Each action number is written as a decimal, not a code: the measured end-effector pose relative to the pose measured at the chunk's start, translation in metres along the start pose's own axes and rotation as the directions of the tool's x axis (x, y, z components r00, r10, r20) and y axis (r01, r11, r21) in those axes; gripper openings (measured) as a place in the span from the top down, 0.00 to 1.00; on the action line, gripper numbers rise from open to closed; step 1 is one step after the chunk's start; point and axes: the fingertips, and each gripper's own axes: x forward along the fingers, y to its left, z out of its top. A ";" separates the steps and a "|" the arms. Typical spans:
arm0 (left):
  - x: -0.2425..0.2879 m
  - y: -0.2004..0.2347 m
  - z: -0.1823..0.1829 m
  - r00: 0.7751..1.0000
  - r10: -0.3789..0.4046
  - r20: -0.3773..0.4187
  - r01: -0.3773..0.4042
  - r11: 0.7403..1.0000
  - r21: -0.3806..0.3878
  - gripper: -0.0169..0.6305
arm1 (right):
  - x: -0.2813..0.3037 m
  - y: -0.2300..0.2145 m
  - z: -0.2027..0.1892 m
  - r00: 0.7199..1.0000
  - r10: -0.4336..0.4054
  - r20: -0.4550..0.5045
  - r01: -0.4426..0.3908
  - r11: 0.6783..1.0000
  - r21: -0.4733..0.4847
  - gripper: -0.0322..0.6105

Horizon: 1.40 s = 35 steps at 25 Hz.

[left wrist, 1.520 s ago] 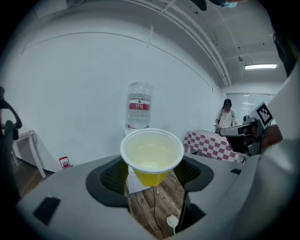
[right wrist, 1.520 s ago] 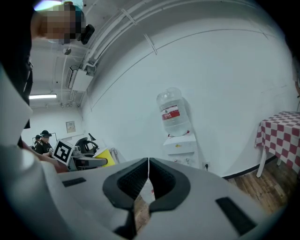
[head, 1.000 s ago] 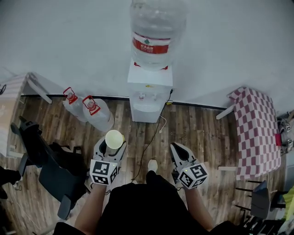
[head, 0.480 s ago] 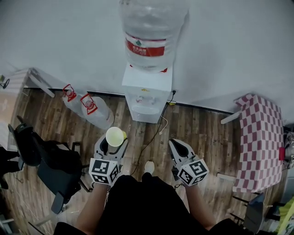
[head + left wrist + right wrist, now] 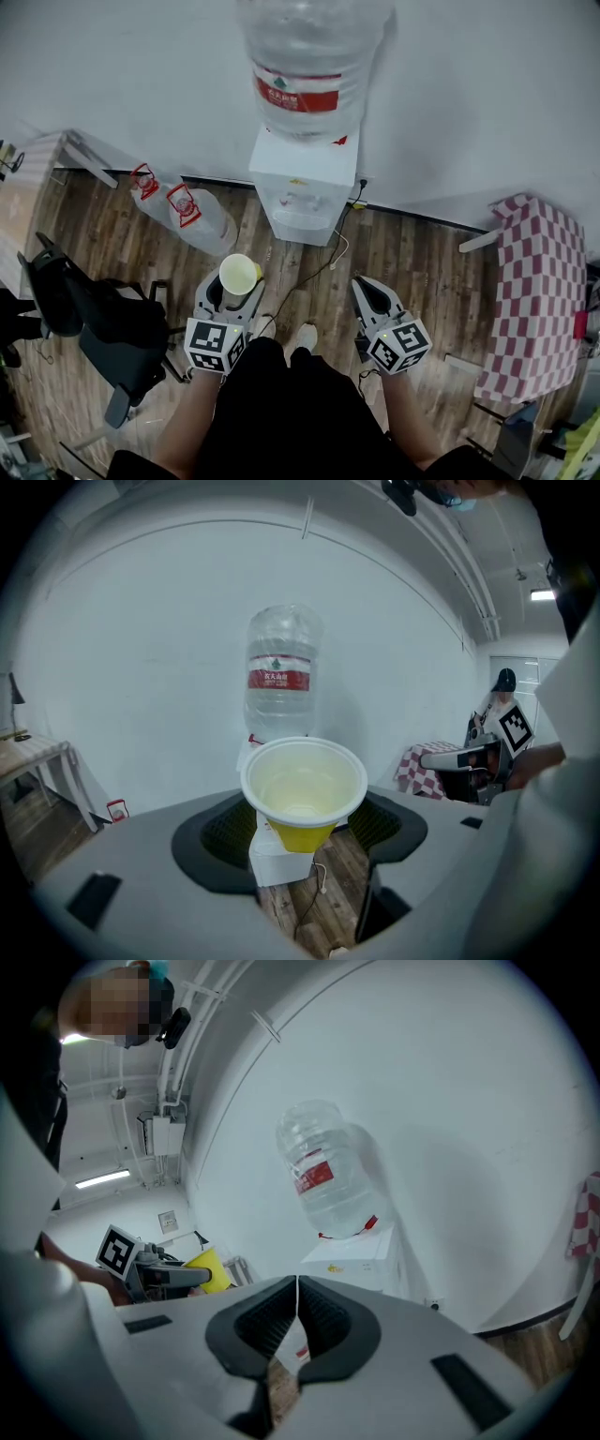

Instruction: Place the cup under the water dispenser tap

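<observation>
Now gripping upright yellow cup (image 5: pixel 239 274) in wide-set left gripper (image 5: pixel 234 289). Holding right gripper (image 5: pixel 367 292) closed, empty. Facing water dispenser (image 5: pixel 305 183) at 12 o'clock.

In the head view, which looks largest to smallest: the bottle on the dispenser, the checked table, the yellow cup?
Joint first: bottle on the dispenser and checked table. They look about alike, and the bottle is nearer the camera, so unranked.
Last: yellow cup, clearly smallest.

You see one cup (image 5: pixel 238 273); two grippers, the left gripper (image 5: pixel 228 292) and the right gripper (image 5: pixel 367 292); one water dispenser (image 5: pixel 306 192) with one big bottle (image 5: pixel 309 56) on top; two spare bottles (image 5: pixel 201 221) (image 5: pixel 148 190) on the floor; one checked table (image 5: pixel 539 281); one black chair (image 5: pixel 103 323).
</observation>
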 end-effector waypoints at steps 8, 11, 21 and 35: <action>0.030 0.017 -0.004 0.999 -0.053 -0.006 0.053 0.998 -0.015 0.50 | 0.035 0.011 -0.011 0.998 0.008 -0.060 -0.008 1.000 0.001 0.91; 0.047 0.026 -0.008 0.995 -0.103 -0.014 0.103 0.994 -0.020 0.50 | 0.056 0.019 -0.009 0.998 0.000 -0.063 -0.001 1.000 -0.017 0.91; 0.128 0.056 -0.048 0.975 -0.202 -0.089 0.200 0.979 -0.029 0.50 | 0.116 0.009 -0.018 0.996 -0.064 -0.068 0.057 0.993 -0.105 0.91; 0.229 0.069 -0.141 0.959 -0.231 -0.161 0.233 0.973 -0.010 0.50 | 0.169 -0.043 -0.084 0.986 -0.107 -0.131 0.094 0.991 -0.098 0.91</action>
